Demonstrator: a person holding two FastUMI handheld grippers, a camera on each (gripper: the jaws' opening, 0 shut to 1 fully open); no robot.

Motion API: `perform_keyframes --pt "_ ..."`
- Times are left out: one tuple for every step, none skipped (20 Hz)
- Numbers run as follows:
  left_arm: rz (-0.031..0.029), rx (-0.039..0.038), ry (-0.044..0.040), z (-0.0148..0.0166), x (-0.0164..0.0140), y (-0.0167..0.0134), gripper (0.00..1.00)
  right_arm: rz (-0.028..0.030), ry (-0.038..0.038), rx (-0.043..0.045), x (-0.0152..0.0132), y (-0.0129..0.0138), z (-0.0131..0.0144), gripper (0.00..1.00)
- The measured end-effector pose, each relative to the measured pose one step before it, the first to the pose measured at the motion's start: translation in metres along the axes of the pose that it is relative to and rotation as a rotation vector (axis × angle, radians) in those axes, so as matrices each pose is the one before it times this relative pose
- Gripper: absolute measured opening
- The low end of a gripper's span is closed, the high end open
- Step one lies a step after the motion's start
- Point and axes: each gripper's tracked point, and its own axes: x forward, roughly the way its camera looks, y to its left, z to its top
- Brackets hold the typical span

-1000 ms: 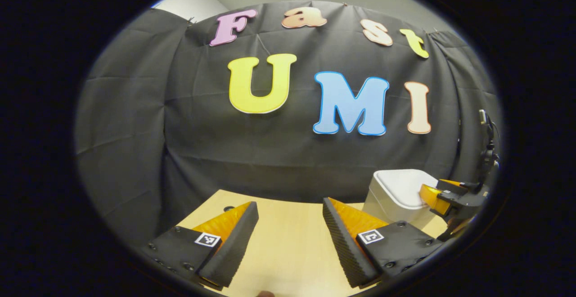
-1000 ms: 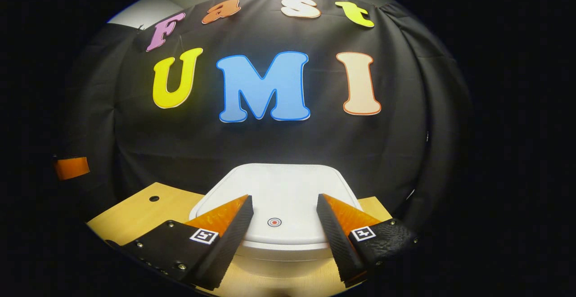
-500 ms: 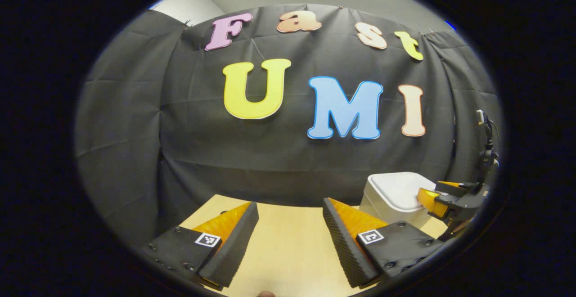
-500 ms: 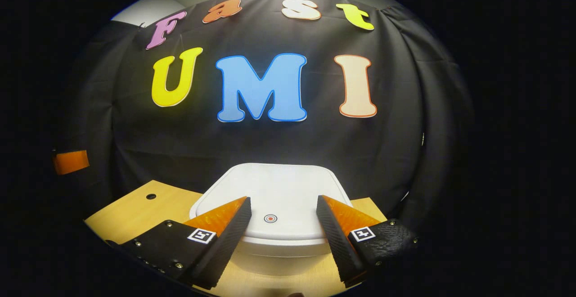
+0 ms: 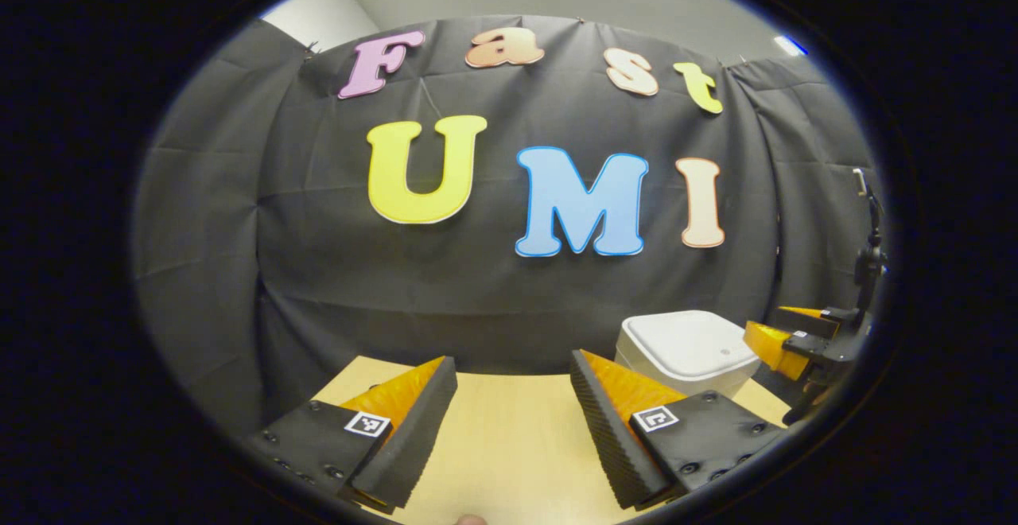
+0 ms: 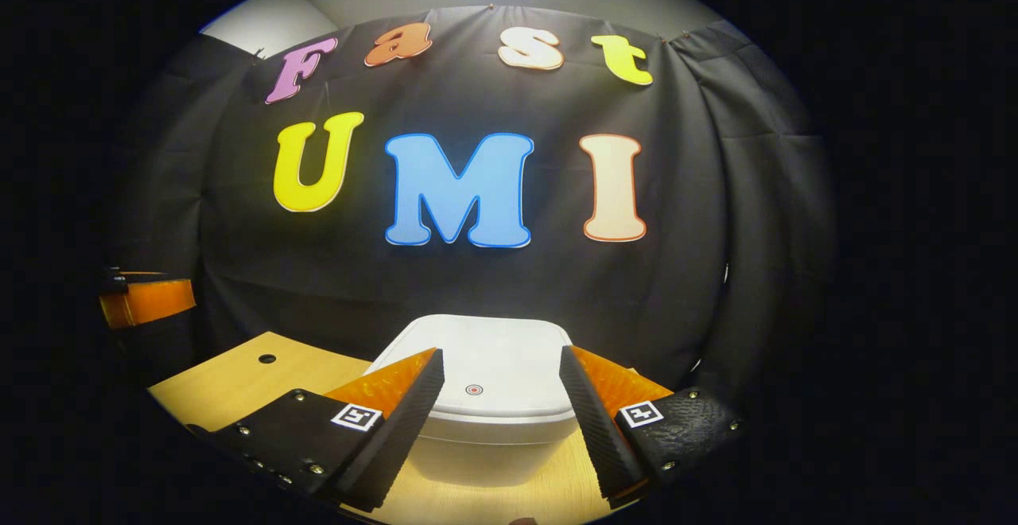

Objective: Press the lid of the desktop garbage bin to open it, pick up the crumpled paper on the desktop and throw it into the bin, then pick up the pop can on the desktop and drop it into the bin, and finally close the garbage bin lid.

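In the right gripper view my right gripper (image 6: pixel 501 366) has its two fingers spread apart with nothing between them, and it stays above the table, in front of the white garbage bin (image 6: pixel 485 429). The lid (image 6: pixel 485 366) of the bin lies flat and closed, and the small round button (image 6: pixel 474 390) on it sits between my fingers, a little beyond the tips; I cannot tell that any finger touches the lid. In the left gripper view my left gripper (image 5: pixel 513 374) is also spread wide and holds nothing, over the bare wooden table (image 5: pixel 501 445). From there the bin (image 5: pixel 684 354) stands to the right, near the back edge of the table, and my right gripper (image 5: pixel 783 342) is just beside its right side, close to the lid.
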Motion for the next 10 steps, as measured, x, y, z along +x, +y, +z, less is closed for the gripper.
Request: perform_keyframes --pt "-0.01226 0.00327 -0.0055 0.00192 -0.0002 -0.00275 0.96 -0.00907 -0.01128 0.00044 -0.00535 -0.00209 0.00451 0.93" --pt "-0.0132 0.0023 -0.00396 0.00105 0.00011 -0.00257 0.95 -0.00907 -0.01003 0.00033 -0.00517 -0.00191 0.00373 0.93" --pt "-0.01238 0.00193 -0.00229 0.00094 -0.00012 -0.00242 0.97 -0.00828 -0.00919 0.00193 -0.00563 -0.00206 0.00343 0.93" --pt "-0.01235 0.00154 -0.00237 0.00051 -0.00066 -0.00328 0.97 -0.00644 -0.01071 0.00184 -0.00568 -0.00068 0.00372 0.93" --pt "-0.01176 0.00211 -0.00423 0.0013 -0.00073 -0.00267 0.95 -0.00737 -0.00848 -0.00011 -0.00475 -0.00139 0.00346 0.93" --pt "-0.0136 0.00257 -0.00477 0.00213 0.00038 -0.00329 0.95 -0.00803 -0.00826 -0.0019 -0.00561 -0.00172 0.00265 0.93" --pt "-0.01396 0.00293 -0.00292 0.00078 -0.00039 -0.00379 0.95 -0.00692 -0.00788 -0.00446 -0.00507 -0.00197 0.0029 0.93" --pt "-0.0134 0.00277 -0.00228 0.00103 0.0004 -0.00399 0.97 -0.0101 -0.00558 -0.00657 -0.00521 -0.0017 0.00218 0.93" --pt "-0.01555 0.00127 -0.00158 0.00054 0.00033 -0.00491 0.97 -0.00863 -0.00373 -0.00766 -0.00568 -0.0021 0.00125 0.93" --pt "-0.01609 -0.0011 -0.00084 0.00031 0.00061 -0.00523 0.97 -0.00855 -0.00613 -0.00678 -0.00602 -0.00218 0.00195 0.93"
